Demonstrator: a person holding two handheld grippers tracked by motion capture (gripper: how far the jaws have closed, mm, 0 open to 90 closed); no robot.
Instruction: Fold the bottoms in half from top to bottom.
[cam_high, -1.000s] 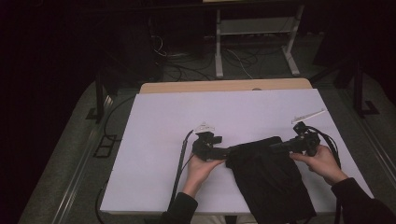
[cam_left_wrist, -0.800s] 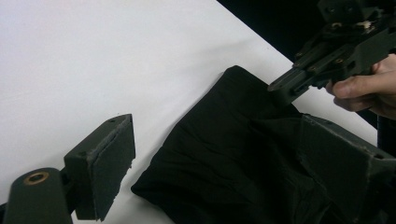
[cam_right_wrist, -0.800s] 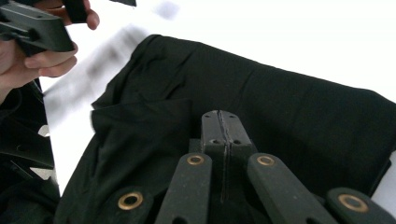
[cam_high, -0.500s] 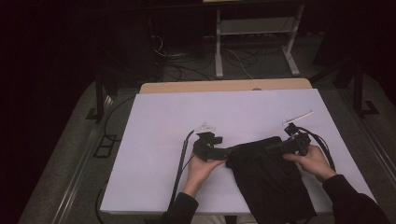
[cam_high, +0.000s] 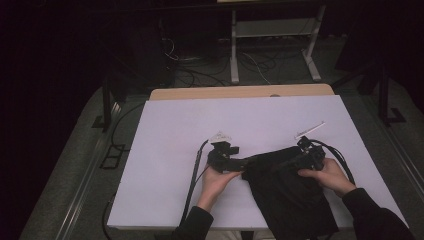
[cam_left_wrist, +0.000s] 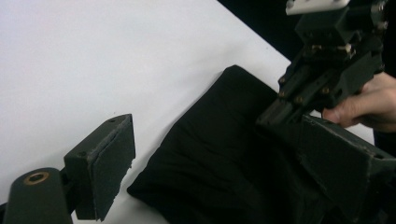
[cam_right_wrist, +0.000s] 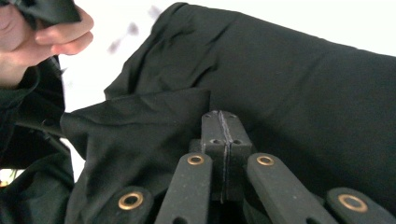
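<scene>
So I've got a tool in each hand over the white counter (cam_high: 165, 150), working on this black cloth (cam_high: 290, 200) that lies on the near right part of it, partly hanging over the front edge. My left tool (cam_high: 240, 162) sits at the cloth's left edge with its jaws spread wide; in the left gripper view the cloth (cam_left_wrist: 224, 158) lies between the two pads without either one pressing on it. My right tool (cam_high: 292, 161) is clenched tight, pads together, pinching a fold of the cloth (cam_right_wrist: 140, 135) near the top edge. A small white strip (cam_high: 310, 130) lies just beyond my right hand (cam_high: 330, 175).
</scene>
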